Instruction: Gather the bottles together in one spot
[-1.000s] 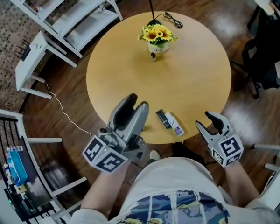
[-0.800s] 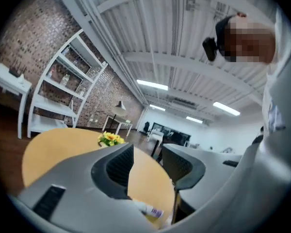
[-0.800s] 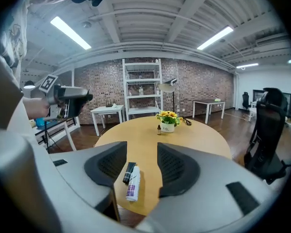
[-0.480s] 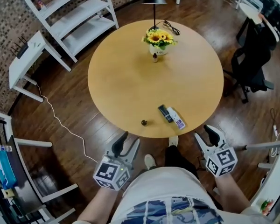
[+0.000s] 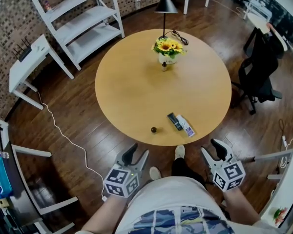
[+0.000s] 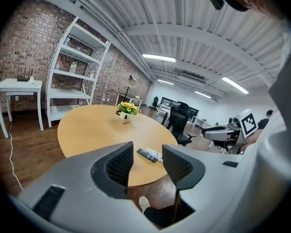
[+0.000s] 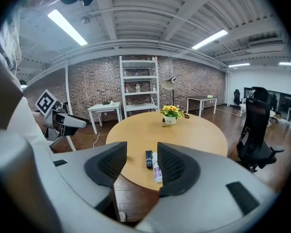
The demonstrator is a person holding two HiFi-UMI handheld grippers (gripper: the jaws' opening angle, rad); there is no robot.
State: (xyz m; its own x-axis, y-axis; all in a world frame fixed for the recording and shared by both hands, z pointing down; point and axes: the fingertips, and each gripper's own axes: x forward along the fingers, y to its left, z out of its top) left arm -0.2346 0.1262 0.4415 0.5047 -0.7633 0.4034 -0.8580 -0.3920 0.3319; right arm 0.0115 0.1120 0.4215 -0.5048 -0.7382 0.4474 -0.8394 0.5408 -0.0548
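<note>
Lying near the front rim: a slim dark tube-shaped bottle (image 5: 174, 121) and a white bottle with a purple label (image 5: 186, 126) lie on their sides, side by side, on the round pale wooden tabletop (image 5: 132, 82), close to the edge nearest the person; this pair looks like the natural gathering spot, being within easy reach of both hands
Far bottle: a small brown glass bottle (image 5: 164, 66) stands upright just in front of a white vase of yellow sunflowers (image 5: 167, 50), well apart from the lying pair; by my reading it is the one left to bring over
Unclear item: a small dark round object (image 5: 154, 129) sits on the tabletop near the same front edge, a little to the left of the pair and not touching it; too small to tell whether it is a bottle seen from above or a cap
Left gripper (image 5: 137, 153): held low, off the tabletop, over the dark wooden floor (image 5: 78, 126) beside the person's body; jaws released, with nothing between them
Right gripper (image 5: 211, 150): held the same way on the other side; jaws parted and empty, and its own view lines the two lying bottles up in the gap, though far off
Why held so: both tools sit drawn in close to the body, which reads as a ready stance with no grasp under way
Likely next need: a long reach across to the brown bottle, with care not to knock the vase
</note>
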